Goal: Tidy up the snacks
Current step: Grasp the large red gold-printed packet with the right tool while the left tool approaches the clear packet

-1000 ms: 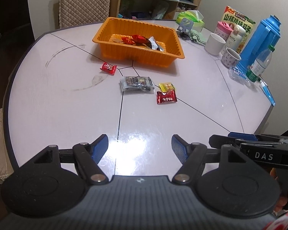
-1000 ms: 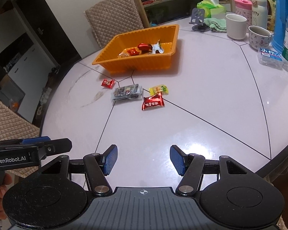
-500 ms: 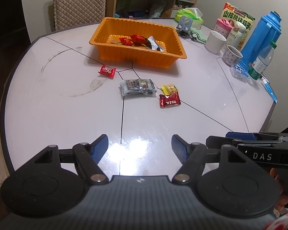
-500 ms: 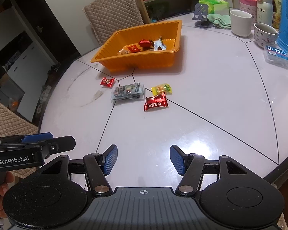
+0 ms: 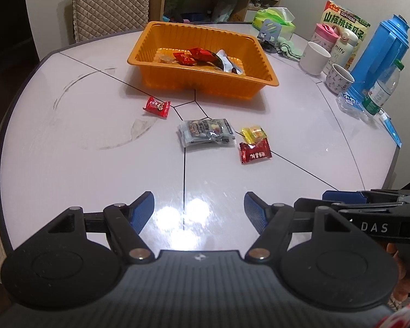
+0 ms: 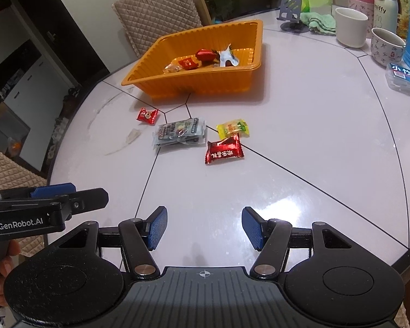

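Note:
An orange tray (image 5: 150, 63) (image 6: 155, 82) holds several wrapped snacks at the table's far middle. In front of it lie a small red candy (image 5: 156, 106) (image 6: 147, 115), a clear grey snack pack (image 5: 206, 132) (image 6: 180, 134), a yellow candy (image 5: 252, 134) (image 6: 233, 128) and a dark red candy (image 5: 254, 151) (image 6: 223, 151). My left gripper (image 5: 199, 209) is open and empty over the near table. My right gripper (image 6: 204, 228) is open and empty, just right of the left one.
At the back right stand a white mug (image 5: 314, 57), a patterned cup (image 5: 339, 82), a blue thermos (image 5: 380, 52), a water bottle (image 5: 382, 90), a snack bag (image 5: 344, 22) and a phone stand (image 5: 270, 31). A quilted chair (image 6: 155, 11) stands behind the table.
Both grippers have moved forward towards the loose snacks, which now look larger. Both stay open. Nothing on the table has moved.

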Demonstrator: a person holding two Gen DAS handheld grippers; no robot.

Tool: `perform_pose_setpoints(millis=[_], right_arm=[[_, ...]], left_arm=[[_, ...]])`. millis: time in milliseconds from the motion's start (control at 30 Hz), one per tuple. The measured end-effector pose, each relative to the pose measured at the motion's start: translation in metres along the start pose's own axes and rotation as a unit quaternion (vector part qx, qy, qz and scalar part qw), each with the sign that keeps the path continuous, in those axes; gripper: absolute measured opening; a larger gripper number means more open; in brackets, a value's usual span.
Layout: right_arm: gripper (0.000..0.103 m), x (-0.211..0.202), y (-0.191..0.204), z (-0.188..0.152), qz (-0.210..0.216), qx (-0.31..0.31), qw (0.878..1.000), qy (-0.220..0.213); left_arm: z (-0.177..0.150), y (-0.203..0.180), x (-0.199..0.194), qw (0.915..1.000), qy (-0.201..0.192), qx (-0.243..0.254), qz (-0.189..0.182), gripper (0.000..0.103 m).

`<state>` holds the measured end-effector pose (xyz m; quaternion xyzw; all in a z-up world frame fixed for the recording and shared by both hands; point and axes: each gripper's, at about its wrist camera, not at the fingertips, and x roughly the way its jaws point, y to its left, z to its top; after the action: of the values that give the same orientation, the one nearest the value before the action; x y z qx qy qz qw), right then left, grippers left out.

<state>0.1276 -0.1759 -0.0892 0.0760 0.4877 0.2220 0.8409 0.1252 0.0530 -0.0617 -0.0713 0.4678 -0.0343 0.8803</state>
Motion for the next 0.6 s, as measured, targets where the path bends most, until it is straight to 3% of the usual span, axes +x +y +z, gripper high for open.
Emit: perform_pose_setpoints(millis=[600], right_arm=[[0.061,0.049,-0.013,0.020,-0.020,-0.003,1.000,-0.015]], left_arm=[[0.033,0.012,0.049,0.9993,-0.008,0.037,0.003,0.070]])
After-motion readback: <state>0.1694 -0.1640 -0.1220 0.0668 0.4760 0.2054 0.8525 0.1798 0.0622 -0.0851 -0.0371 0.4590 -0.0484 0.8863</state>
